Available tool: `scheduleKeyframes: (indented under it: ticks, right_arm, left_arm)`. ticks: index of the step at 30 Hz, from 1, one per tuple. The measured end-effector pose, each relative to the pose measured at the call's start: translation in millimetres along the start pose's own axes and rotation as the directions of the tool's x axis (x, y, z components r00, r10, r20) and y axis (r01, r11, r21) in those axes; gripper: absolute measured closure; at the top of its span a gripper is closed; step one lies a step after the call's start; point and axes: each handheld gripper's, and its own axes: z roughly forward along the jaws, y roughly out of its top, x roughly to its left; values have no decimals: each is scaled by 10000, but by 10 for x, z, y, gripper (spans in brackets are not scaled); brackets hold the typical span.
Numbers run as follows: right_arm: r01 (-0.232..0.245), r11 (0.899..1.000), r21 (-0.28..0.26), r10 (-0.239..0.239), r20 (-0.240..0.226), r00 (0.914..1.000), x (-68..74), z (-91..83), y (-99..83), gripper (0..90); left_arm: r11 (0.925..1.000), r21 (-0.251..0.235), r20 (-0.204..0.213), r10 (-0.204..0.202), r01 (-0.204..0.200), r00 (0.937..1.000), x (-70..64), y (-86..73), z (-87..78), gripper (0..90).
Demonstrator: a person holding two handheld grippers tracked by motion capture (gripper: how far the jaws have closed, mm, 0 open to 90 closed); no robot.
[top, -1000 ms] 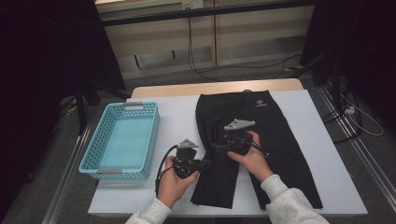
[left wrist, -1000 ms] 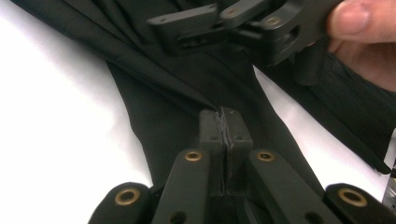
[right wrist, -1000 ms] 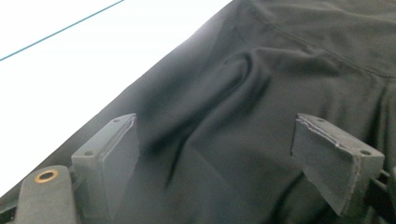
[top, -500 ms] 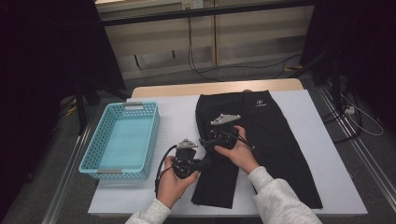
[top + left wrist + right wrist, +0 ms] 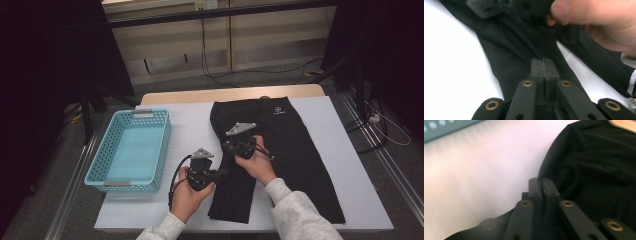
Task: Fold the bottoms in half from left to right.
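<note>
While my left claw (image 5: 544,71) sits nearest me, at about seven o'clock on the table (image 5: 190,120), its jaws are pressed together on a pinch of the black trousers (image 5: 280,145), right at the edge of the near leg, with a sliver of fabric caught between the pads. My right claw (image 5: 541,185) has travelled up the cloth over the last second, from beside my left one toward twelve o'clock, and now lies over the left edge of the same leg, closer to the waistband; its jaws look closed, though I cannot tell whether any fabric sits between them. I judge that this spaces my two grips along the leg's edge, ready to fold it across. Farther out at ten o'clock stands the blue basket (image 5: 161,140), apart from the trousers.
</note>
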Motion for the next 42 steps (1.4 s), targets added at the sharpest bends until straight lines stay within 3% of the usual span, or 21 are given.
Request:
scheduleKeyframes:
  ticks: [5,11,16,18,22,30,33,42]
  right_arm:
    - [-507,9983,-271,524,695,9962,-165,-283,-93,894]
    - [-914,9957,-165,925,986,9908,-316,-549,-344,894]
    - [-837,9962,245,814,842,9931,-323,-623,-540,847]
    - [-472,9988,160,457,819,9956,-297,-604,-536,780]
    - [-202,9998,-2,202,738,9971,-232,-497,-469,700]
    - [-122,9995,-307,145,742,9971,-168,-269,-275,409]
    - [32,9995,-318,-7,767,9971,-167,-172,-184,374]
    - [80,9999,-133,-72,607,9981,-235,215,76,431]
  left_arm:
    - [9996,-79,-6,267,-267,9996,-66,44,33,891]
    - [9999,11,189,170,-171,9997,-63,53,113,891]
    - [9998,110,250,178,-180,9995,-77,40,145,891]
    - [9997,184,226,170,-174,9996,-66,38,139,891]
    - [9998,187,147,72,-74,9999,-43,35,123,891]
    - [9996,267,171,2,-7,9999,-15,20,126,891]
    - [9996,269,158,-52,48,9999,-12,20,117,890]
    - [9988,261,-65,-407,408,9992,66,-19,88,890]
